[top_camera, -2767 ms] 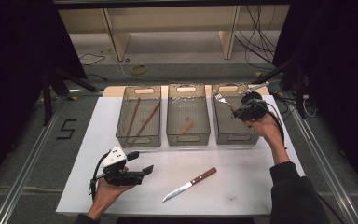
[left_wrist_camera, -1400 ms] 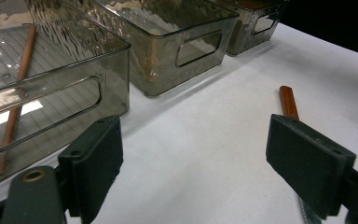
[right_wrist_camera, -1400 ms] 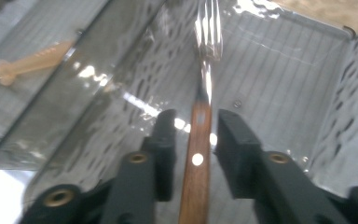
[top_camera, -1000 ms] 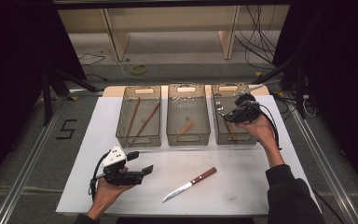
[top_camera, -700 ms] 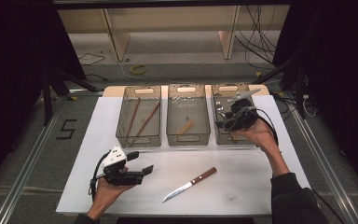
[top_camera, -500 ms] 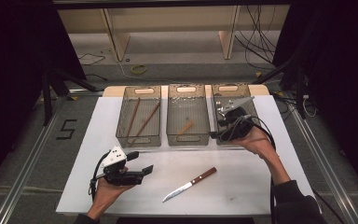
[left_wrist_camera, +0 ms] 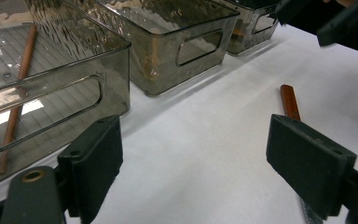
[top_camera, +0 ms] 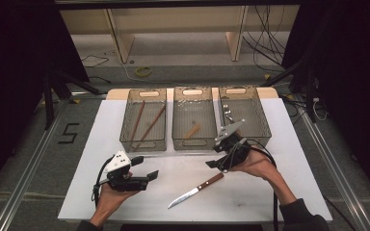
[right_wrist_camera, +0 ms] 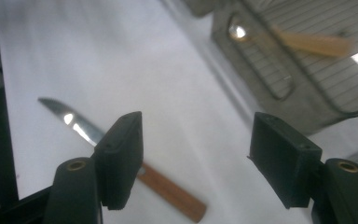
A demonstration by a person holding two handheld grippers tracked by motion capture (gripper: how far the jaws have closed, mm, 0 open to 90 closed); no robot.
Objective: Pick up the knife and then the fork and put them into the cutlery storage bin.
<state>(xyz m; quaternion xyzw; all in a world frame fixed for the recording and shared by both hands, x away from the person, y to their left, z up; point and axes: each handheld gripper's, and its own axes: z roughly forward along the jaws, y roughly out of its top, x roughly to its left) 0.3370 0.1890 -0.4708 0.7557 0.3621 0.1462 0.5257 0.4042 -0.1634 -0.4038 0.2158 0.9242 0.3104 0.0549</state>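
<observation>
Knife [top_camera: 196,189] lies flat on the white tabletop [top_camera: 298,159], near the front edge and about midway along it, wooden handle toward the bins, blade tip toward the front edge. Nothing touches it.

Right gripper [top_camera: 215,159] hovers just in front of the middle bin [top_camera: 193,143], above and just beyond the knife handle. Its jaws have just been opening and stand wide apart, with nothing between them. In the right gripper view [right_wrist_camera: 193,158] the knife [right_wrist_camera: 121,156] lies below the left jaw, not gripped.

Left gripper [top_camera: 148,174] rests in the hand near the front left corner, jaws spread and empty, pointing toward the knife.

3 clear bins stand in a row along the back edge: left bin [top_camera: 124,134] holds 2 brown sticks [top_camera: 149,126], middle bin 1 short wooden piece [top_camera: 191,131], right bin [top_camera: 265,126] metal cutlery [top_camera: 227,114].
</observation>
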